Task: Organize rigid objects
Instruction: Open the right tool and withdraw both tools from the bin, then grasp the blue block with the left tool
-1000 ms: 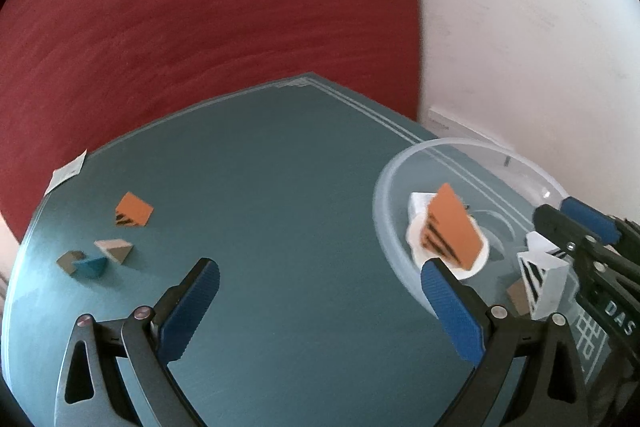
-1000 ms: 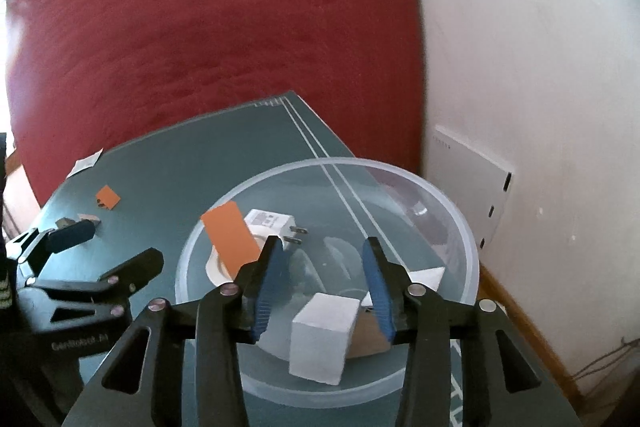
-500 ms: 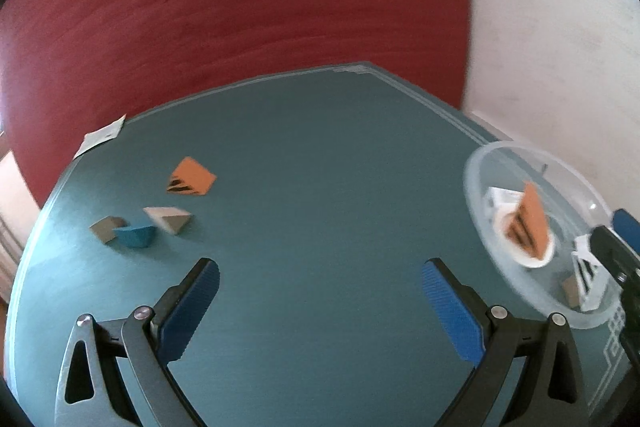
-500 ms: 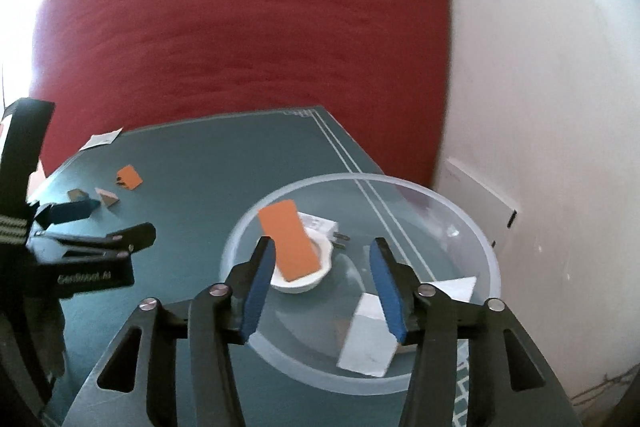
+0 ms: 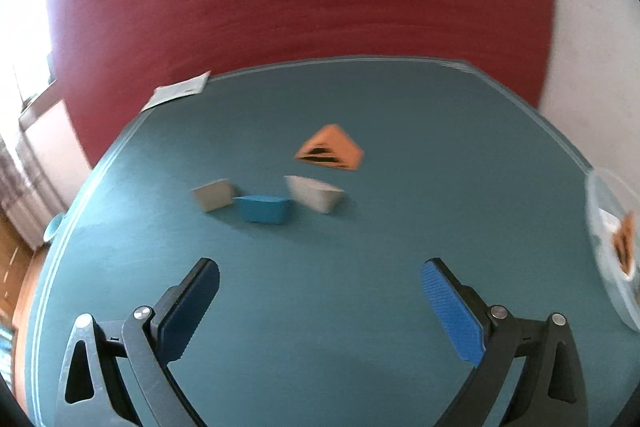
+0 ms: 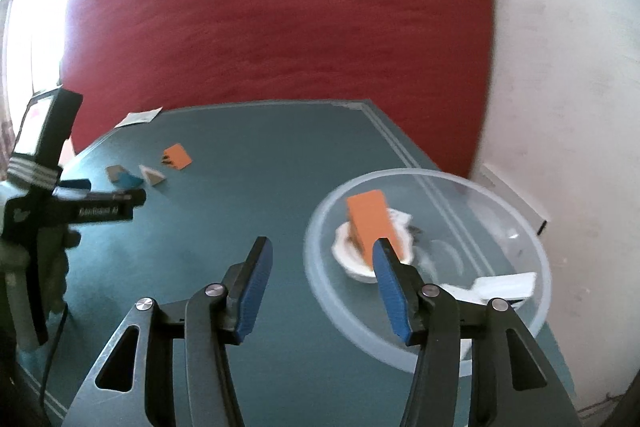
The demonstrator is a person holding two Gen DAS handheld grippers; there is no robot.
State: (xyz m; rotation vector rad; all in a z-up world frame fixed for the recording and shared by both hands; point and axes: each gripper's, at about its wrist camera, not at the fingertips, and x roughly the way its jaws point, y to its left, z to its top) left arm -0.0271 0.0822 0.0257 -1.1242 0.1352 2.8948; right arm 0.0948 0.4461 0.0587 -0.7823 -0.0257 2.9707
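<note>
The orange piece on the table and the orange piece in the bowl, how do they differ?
The orange piece on the table lies flat on the bare teal table; the orange piece in the bowl stands tilted, propped in a small white dish. The first is loose among other blocks; the second sits inside the clear bowl. Both are orange.

The left gripper (image 5: 320, 283) points forward and downward, its blue-padded jaws spread wide with nothing between them. Seen from the right wrist view, the same left gripper (image 6: 86, 193) reaches out level at the left edge, gripped from below by a gloved hand (image 6: 44, 259). The right gripper (image 6: 322, 275) also tilts downward, and its jaws have just been opening; they stand apart with nothing held between the pads. One blue pad (image 6: 256, 287) of the right gripper shows its ribbed inner face.
</note>
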